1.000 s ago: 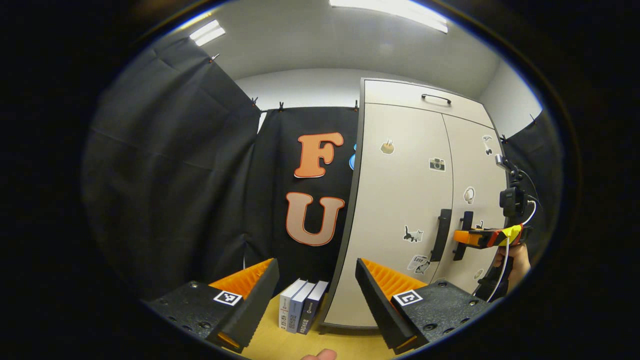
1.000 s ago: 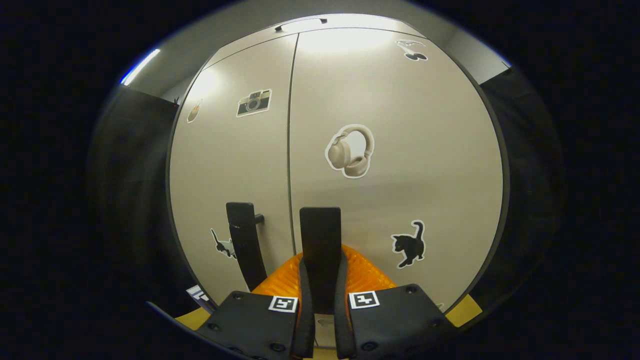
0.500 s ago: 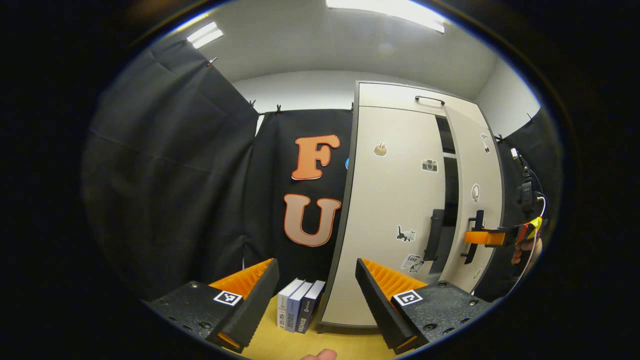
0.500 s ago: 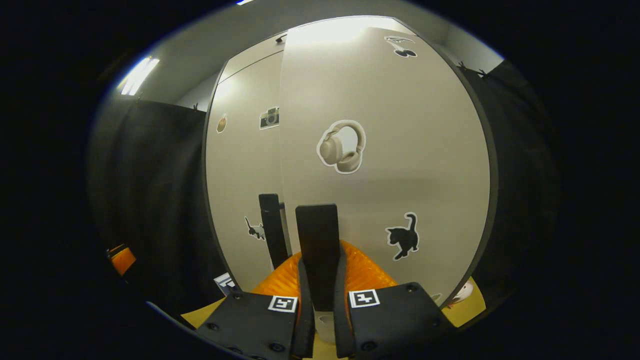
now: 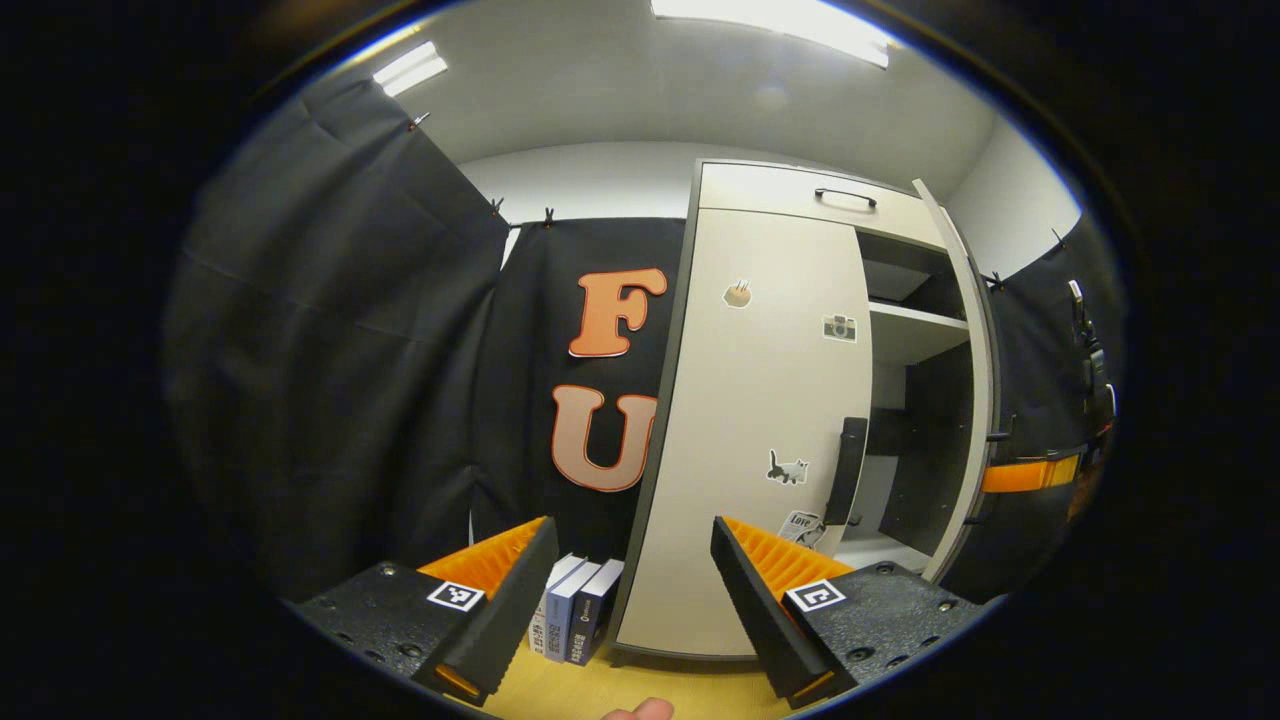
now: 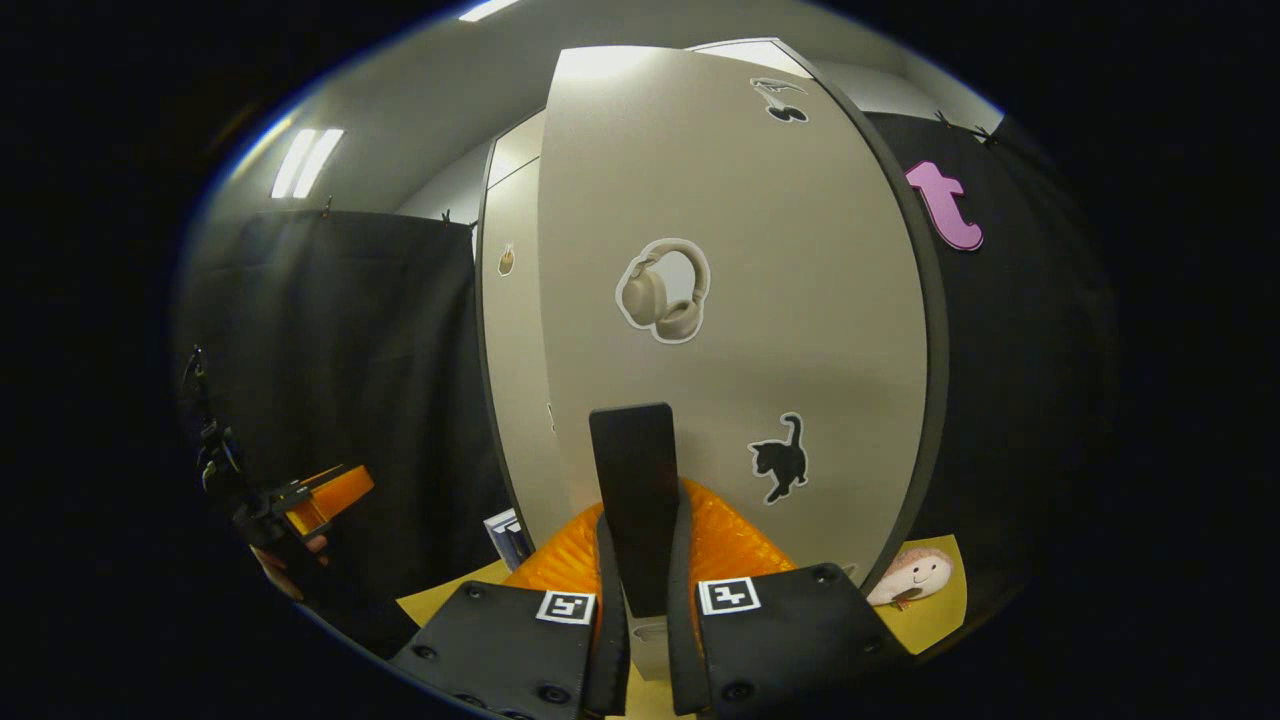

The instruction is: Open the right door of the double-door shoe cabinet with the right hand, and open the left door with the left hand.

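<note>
Shoe cabinet (image 5: 760, 190): right door (image 6: 720, 300) swung well out from it, its black handle (image 6: 632, 470) pinched between the right gripper (image 6: 640, 600) fingers. Left door (image 5: 760, 420) flush with the cabinet, handle (image 5: 850, 472) untouched. Left gripper (image 5: 630, 570) spread wide, well short of the cabinet, beside books (image 5: 572, 620) at its base.

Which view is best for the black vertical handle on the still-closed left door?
Left gripper view: the black vertical handle stands full-length and unobstructed on the cream left door, beside the open compartment. In the right gripper view the swung-out cream right door covers that spot; just a strip of the left door shows.
</note>
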`<control>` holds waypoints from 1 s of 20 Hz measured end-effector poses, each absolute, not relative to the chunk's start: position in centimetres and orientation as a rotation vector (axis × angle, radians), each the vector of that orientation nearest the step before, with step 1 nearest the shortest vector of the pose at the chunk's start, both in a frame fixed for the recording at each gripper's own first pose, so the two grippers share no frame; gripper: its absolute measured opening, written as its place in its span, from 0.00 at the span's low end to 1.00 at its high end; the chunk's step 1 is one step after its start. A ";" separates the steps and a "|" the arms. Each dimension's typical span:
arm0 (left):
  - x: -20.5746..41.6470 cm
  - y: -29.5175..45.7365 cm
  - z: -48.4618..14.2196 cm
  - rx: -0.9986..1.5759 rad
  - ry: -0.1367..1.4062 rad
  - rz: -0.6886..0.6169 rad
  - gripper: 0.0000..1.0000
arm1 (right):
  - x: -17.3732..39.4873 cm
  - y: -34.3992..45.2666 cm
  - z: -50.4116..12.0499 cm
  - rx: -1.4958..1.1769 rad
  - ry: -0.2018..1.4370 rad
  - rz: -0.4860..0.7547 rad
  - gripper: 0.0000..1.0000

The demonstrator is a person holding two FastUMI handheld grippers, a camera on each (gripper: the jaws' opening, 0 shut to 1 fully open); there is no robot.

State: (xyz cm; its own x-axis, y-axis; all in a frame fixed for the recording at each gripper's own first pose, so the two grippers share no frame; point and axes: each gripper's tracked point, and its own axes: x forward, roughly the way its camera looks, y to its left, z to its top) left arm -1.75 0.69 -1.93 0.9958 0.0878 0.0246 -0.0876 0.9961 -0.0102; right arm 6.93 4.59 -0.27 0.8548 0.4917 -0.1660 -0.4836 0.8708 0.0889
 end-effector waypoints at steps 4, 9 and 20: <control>-1.0 -1.8 -2.6 -0.029 -0.022 0.051 0.94 | 5.4 2.2 0.8 0.070 0.187 0.526 0.25; 0.3 -5.0 -3.5 -0.061 -0.011 -0.014 0.95 | 4.7 0.1 1.4 0.093 0.184 0.483 0.25; 1.3 -7.6 -4.3 -0.079 0.000 -0.075 0.94 | 5.4 -6.3 1.1 0.102 0.159 0.229 0.21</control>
State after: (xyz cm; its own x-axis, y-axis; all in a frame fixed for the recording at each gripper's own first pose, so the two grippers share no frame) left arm 1.27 -7.59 -4.32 0.9972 -0.0748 0.0026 0.0748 0.9941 -0.0786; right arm 5.42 -6.34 1.11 0.9613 0.2342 -0.1453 -0.2180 0.9687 0.1190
